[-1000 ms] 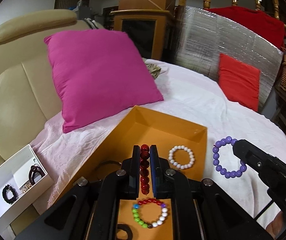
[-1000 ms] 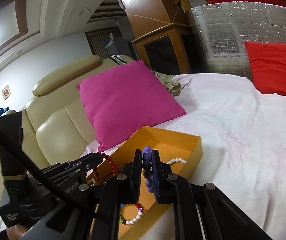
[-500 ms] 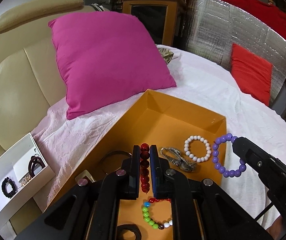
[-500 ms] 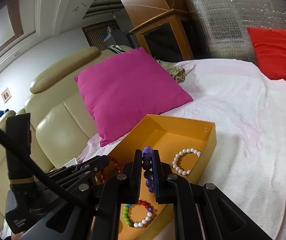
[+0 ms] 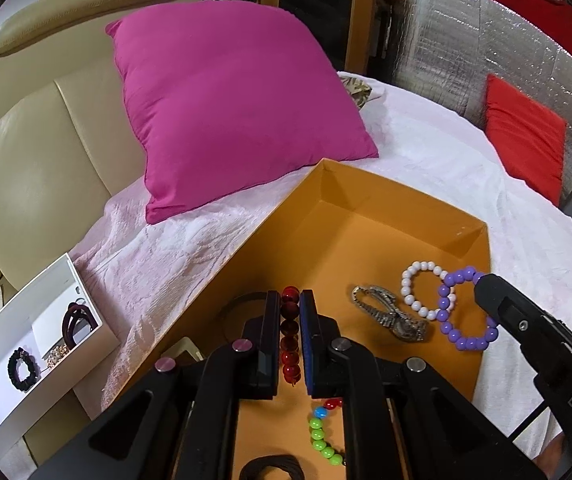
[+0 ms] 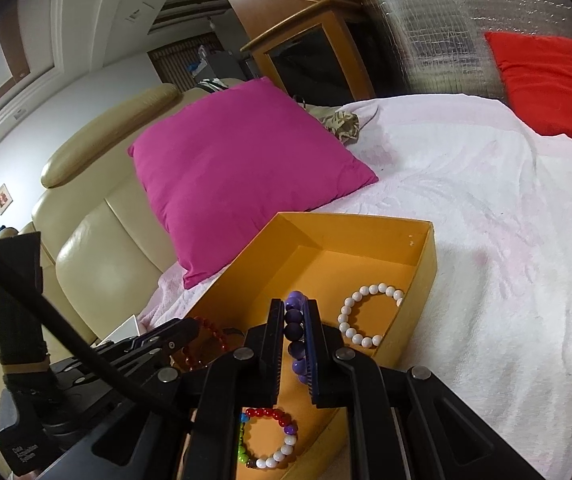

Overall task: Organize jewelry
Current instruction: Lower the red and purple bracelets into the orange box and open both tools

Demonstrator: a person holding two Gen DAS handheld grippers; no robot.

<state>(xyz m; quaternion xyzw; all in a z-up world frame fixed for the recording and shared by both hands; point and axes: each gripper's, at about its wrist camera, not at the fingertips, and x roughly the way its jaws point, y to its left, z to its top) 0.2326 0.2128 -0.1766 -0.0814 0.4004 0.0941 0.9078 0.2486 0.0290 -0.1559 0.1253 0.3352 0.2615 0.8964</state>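
Observation:
My left gripper (image 5: 291, 300) is shut on a dark red bead bracelet (image 5: 290, 336), held over the orange box (image 5: 402, 204). My right gripper (image 6: 295, 308) is shut on a purple bead bracelet (image 6: 296, 334) above the same box; in the left wrist view that purple bracelet (image 5: 466, 312) hangs from the right gripper's tip over the box's right side. Inside the box lie a white bead bracelet (image 5: 422, 292), a silver watch (image 5: 394, 318), a multicoloured bead bracelet (image 6: 270, 444) and a black hair tie (image 5: 272, 466).
A pink cushion (image 5: 230, 108) leans on the beige sofa (image 5: 38, 128) behind the box. A white divided tray (image 5: 42, 332) with dark bands sits at the left. A red cushion (image 5: 526, 140) rests against a silver foil panel (image 5: 486, 44).
Both grippers have moved forward and down over the orange box, still gripping their bracelets. More of the box's inside now shows, with the watch in view.

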